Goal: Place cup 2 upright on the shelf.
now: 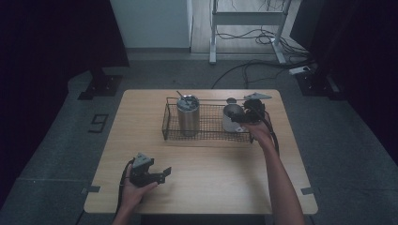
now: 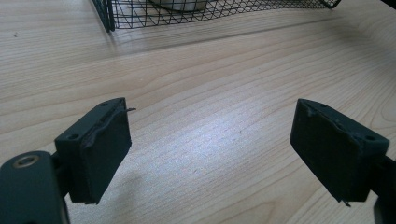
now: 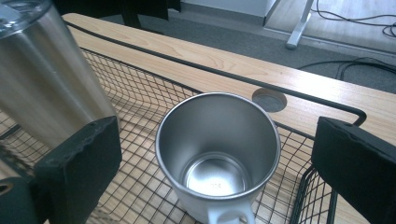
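Two claws, both spread wide, both empty; right claw [image 3: 210, 154] straddles upright steel mug [image 3: 218, 149] inside wire basket [image 1: 171, 136], handle toward it; left claw [image 2: 210, 149] well short of basket.

Both grippers [image 1: 165, 173] [image 1: 240, 118] agape, well apart.

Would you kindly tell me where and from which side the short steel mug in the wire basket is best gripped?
Probably by the rim, from above: the short steel mug stands upright and open in the black wire basket, whose walls hinder a sideways approach. The right gripper hangs open above it; one jaw inside, one outside the wall, away from the handle, looks best.
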`<state>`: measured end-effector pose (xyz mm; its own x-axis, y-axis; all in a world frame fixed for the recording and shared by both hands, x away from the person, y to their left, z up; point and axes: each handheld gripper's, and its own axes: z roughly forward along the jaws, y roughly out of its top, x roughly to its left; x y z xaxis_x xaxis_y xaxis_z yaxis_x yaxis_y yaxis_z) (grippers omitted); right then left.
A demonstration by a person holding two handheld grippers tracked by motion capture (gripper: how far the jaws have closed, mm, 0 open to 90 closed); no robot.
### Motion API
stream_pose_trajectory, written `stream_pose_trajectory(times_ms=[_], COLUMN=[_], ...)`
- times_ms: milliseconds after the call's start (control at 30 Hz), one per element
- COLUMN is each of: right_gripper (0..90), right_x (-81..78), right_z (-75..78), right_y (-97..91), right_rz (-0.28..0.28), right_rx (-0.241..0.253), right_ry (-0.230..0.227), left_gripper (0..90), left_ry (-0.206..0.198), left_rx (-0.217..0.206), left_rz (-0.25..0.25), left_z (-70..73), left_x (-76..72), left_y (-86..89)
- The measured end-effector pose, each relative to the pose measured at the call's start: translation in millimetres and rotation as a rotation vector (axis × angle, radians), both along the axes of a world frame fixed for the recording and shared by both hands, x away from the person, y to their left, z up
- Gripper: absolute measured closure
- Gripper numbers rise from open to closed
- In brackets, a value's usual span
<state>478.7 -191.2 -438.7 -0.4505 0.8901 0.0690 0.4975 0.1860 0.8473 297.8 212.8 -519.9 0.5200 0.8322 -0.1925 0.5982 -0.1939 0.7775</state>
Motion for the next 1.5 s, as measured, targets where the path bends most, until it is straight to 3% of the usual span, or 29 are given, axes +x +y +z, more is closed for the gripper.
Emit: stream_pose_trajectory(times_ms=[233, 400, 633, 967, 1167, 1500], right_gripper=[3.6, 6.4, 7.3, 9.4, 10.9, 12.5], right_x=[-16.8, -35.4, -57.2, -87.9, -108.7, -141.1], right_z=[2.8, 5.5, -0.1, -22.3, -36.1, -59.6], right_y=[-2.8, -8.9, -21.1, -36.9, -47.4, -56.7], right_rz=[0.027, 0.034, 0.035, 0.044, 0.039, 0.038], right_rx=[0.001, 0.015, 0.022, 0.034, 0.062, 0.064], right_ry=[-0.012, -0.046, -0.061, -0.058, -0.045, -0.015], left_gripper=[12.5, 12.5, 12.5, 12.5, 12.6, 12.6], left_ry=[-0.001, -0.004, 0.001, 0.010, 0.015, 0.015], left_rx=[0.004, 0.000, 0.010, 0.019, 0.024, 0.027], left_rz=[-0.001, 0.007, 0.002, -0.009, -0.012, -0.009], left_z=[-0.1, 0.8, -1.0, -3.6, -5.2, -5.2], left_x=[-0.6, -1.3, -1.0, 0.0, 0.4, -0.3], left_y=[0.0, 2.3, -0.5, -4.5, -6.4, -6.9])
